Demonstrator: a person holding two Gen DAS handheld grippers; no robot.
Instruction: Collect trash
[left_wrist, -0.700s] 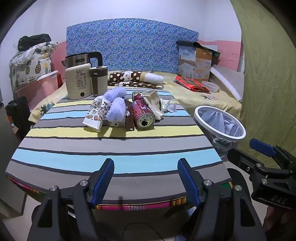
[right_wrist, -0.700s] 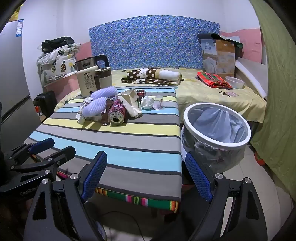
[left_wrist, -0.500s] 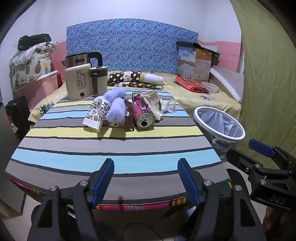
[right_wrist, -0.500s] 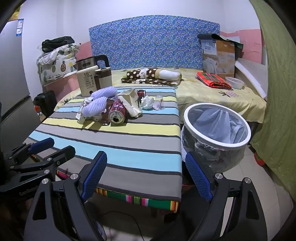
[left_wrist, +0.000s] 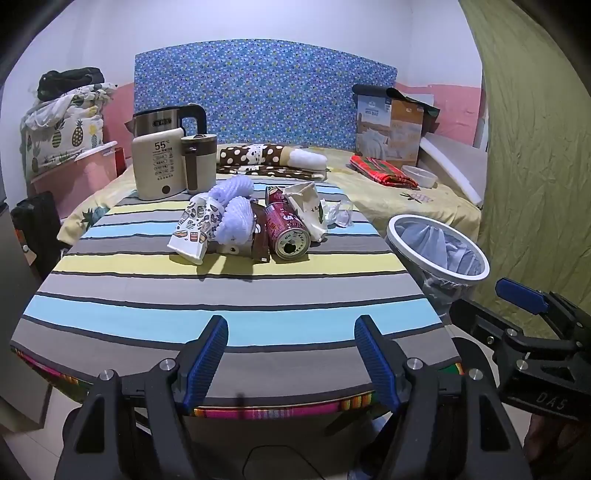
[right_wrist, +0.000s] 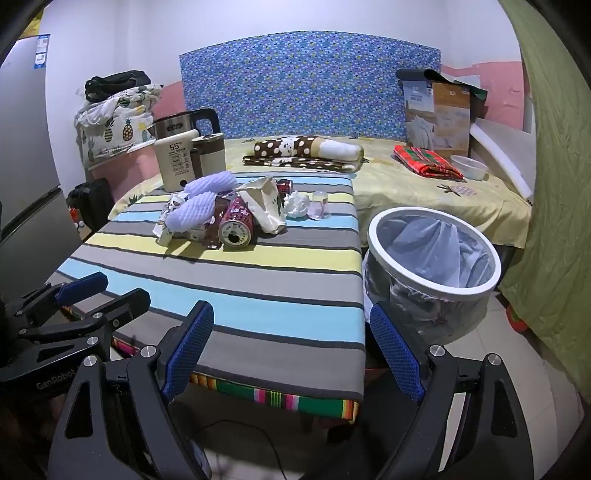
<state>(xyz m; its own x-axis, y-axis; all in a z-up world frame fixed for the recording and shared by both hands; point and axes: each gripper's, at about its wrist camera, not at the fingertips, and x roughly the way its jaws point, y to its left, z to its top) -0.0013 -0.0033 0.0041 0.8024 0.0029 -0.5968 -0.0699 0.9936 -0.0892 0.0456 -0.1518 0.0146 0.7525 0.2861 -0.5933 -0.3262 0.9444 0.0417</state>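
A heap of trash lies on the striped table (left_wrist: 221, 295): a dark red can (left_wrist: 287, 232) on its side, a printed paper cup (left_wrist: 194, 230), purple foam netting (left_wrist: 236, 214), a brown wrapper (left_wrist: 260, 240), a cream paper bag (left_wrist: 308, 208) and a crumpled tissue (left_wrist: 338, 214). In the right wrist view the can (right_wrist: 236, 225) sits mid-table. A white-rimmed bin (right_wrist: 432, 266) with a plastic liner stands right of the table. My left gripper (left_wrist: 291, 354) is open above the table's near edge. My right gripper (right_wrist: 291, 343) is open at the near right corner, empty.
A kettle (left_wrist: 159, 162) and a mug (left_wrist: 199, 162) stand at the table's far left. Behind is a bed (left_wrist: 406, 195) with a dotted pillow, red cloth, bowl and box. A green curtain (right_wrist: 554, 184) hangs on the right, a fridge (right_wrist: 22, 166) on the left.
The left wrist view has shifted slightly, so the bin sits a bit further left and higher. The trash has not moved and both grippers stay open.
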